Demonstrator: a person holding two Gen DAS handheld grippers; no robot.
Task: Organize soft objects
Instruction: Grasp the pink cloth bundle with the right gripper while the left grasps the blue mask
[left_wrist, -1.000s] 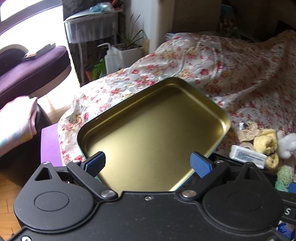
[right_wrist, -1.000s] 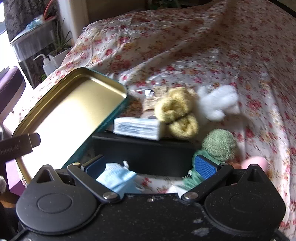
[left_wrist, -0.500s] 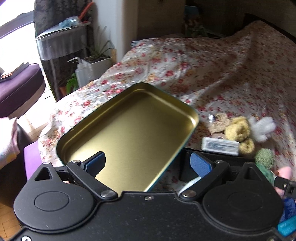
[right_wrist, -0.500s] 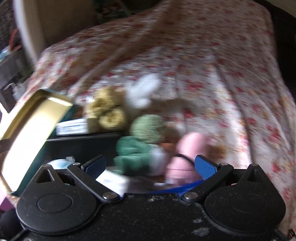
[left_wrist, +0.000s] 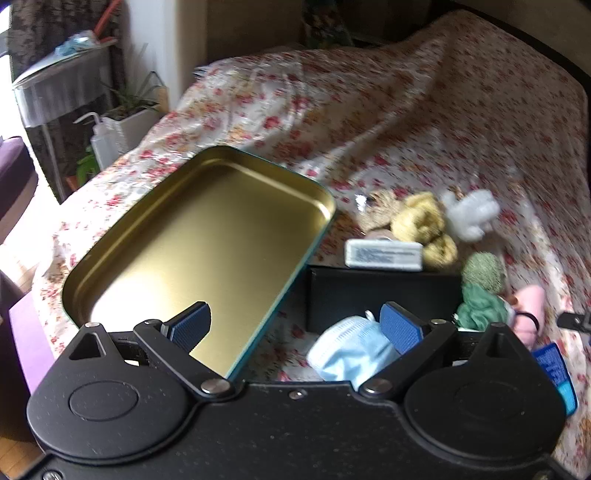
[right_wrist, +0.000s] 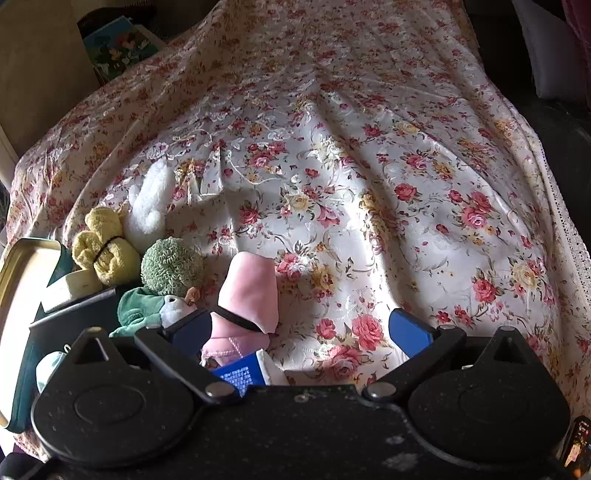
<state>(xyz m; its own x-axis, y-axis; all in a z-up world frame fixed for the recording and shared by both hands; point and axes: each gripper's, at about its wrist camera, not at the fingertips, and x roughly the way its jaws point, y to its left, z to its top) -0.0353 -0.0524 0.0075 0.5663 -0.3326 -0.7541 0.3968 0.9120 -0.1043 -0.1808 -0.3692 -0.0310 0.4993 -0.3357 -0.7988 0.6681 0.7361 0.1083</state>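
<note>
Currently at the picking stage, by judgement: no soft item gripped, container bare inside. Gold-lined rectangular metal tin with teal outer wall (left_wrist: 207, 236) lying open on rose-patterned satin bedcover (right_wrist: 369, 184), at left of the cluster. Black rectangular box (left_wrist: 380, 295) just right of tin; white labelled packet (left_wrist: 384, 253) resting along its far edge. Pale blue pleated face mask (left_wrist: 351, 354) near, in front of box. Soft items grouped right of and beyond box: yellow towelling roll bound with a black band (right_wrist: 103, 251), fluffy white plush piece (right_wrist: 147, 206) touching it on the far side, round green knitted ball (right_wrist: 171, 266), green plush toy with white face (right_wrist: 147, 306) just near of ball, pink rolled cloth banded in black (right_wrist: 251, 295) at right. Blue printed card (right_wrist: 240, 373) near, beside pink roll.

Left gripper (left_wrist: 295, 325) held low and level over tin's near right edge, jaws spread wide, nothing between; right pad overlapping mask in view, contact not determinable. Right gripper (right_wrist: 303, 328) held low over bedcover, pointing far along bed, jaws spread wide, nothing pinched; left pad just beside pink roll.

Next move, by judgement: shift right gripper left to straddle pink roll, close gently on the compliant fabric, carry to tin. Risk noted: band slipping, roll unwinding.
</note>
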